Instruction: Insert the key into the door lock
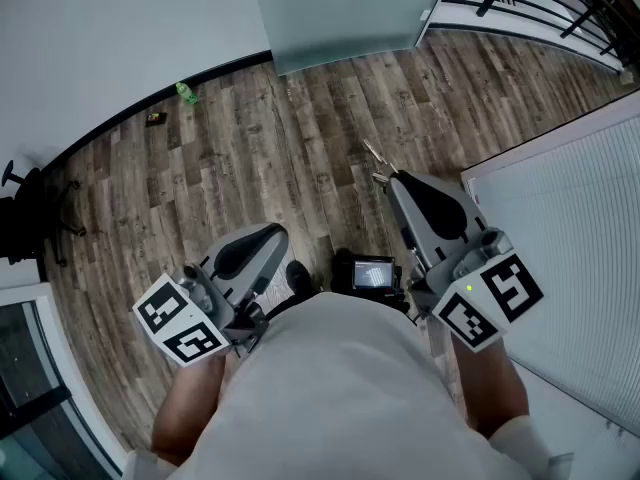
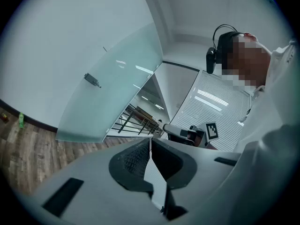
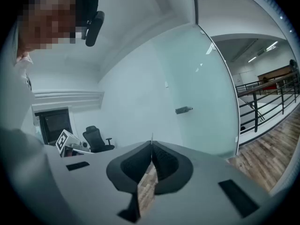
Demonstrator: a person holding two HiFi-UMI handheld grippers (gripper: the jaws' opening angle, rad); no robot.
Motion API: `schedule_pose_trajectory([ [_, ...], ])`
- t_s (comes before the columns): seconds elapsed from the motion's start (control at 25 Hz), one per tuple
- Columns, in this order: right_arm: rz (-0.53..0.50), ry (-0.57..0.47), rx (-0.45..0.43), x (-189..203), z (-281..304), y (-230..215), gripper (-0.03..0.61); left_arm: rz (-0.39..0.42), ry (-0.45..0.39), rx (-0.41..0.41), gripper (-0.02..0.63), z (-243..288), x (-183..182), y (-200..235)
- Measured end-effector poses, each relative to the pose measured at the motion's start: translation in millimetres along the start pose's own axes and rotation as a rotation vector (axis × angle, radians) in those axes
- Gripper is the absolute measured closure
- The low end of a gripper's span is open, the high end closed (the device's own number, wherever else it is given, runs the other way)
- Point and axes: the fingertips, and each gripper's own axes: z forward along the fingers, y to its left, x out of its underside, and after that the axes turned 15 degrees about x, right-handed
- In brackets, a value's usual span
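Left tongs (image 2: 150, 142) sit closed, empty and level; right tongs (image 1: 388, 180) tilt slightly down, clamped on the key (image 1: 372, 154).

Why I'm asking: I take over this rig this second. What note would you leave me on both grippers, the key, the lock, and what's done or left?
Left gripper: fingers shut, nothing between them, held close to the body.
Right gripper: fingers shut on the key, whose thin end sticks out past the tips.
Glass door: ahead of both grippers. The small metal fitting on it looks like the lock, well apart from the key.
Done: key is gripped.
Left: step up to the door, line the key up with the lock, push it in.
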Motion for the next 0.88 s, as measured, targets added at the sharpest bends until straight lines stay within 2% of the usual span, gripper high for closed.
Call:
schedule_pose_trajectory([
  [0.16, -0.015, 0.001, 0.005, 1, 3, -2, 0.565, 0.002, -0.002, -0.001, 0.589, 2, -1, 2],
  [0.4, 0.025, -0.023, 0.065, 6, 1, -18, 0.565, 0.009, -0.007, -0.009, 0.589, 4, 6, 1],
  [0.88, 0.070, -0.023, 0.088, 8, 7, -34, 0.565, 0.017, -0.018, -0.032, 0.589, 7, -1, 6],
])
